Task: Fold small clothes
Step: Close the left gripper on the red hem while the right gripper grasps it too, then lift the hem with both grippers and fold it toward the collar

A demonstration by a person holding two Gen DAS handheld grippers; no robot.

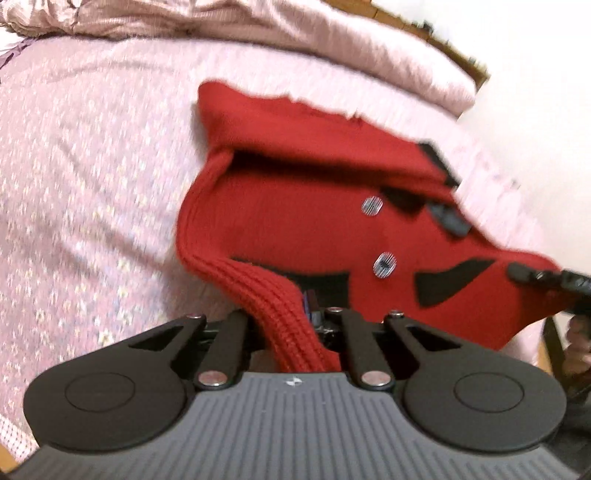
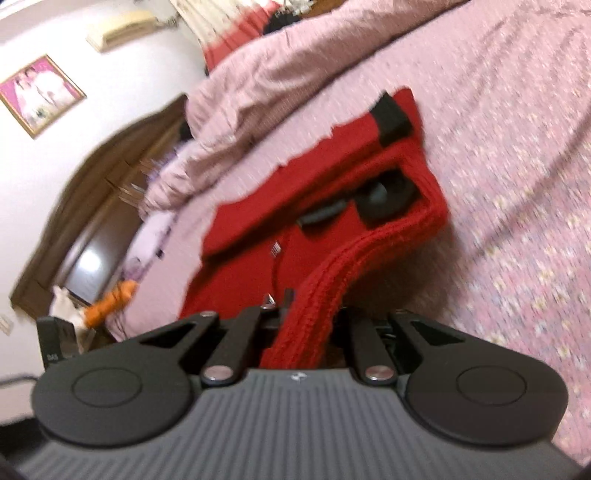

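Your left gripper (image 1: 291, 332) is clamped on the ribbed hem of the red sweater (image 1: 314, 221), and the knit bunches over its fingertips so you cannot see them. Your right gripper (image 2: 306, 325) pinches the same ribbed hem further along, its tips buried the same way. In the left view the right gripper's black fingers (image 1: 543, 277) poke in from the right edge, cut off by the frame. The sweater hangs between the two claws above the bed (image 1: 92, 184), its far part folded over and resting near the bed's far edge by the rumpled blanket (image 1: 258, 22). Two pale buttons (image 1: 384, 264) show on the front, with black patches whose shape is hard to read through the blur. In the right view a black cuff or patch (image 2: 391, 118) sits at the sweater's far corner. Both views are smeared. A framed picture (image 2: 40, 94) hangs on the wall; a black box (image 2: 55, 343) at the left edge carries small pale lettering too blurred to read.
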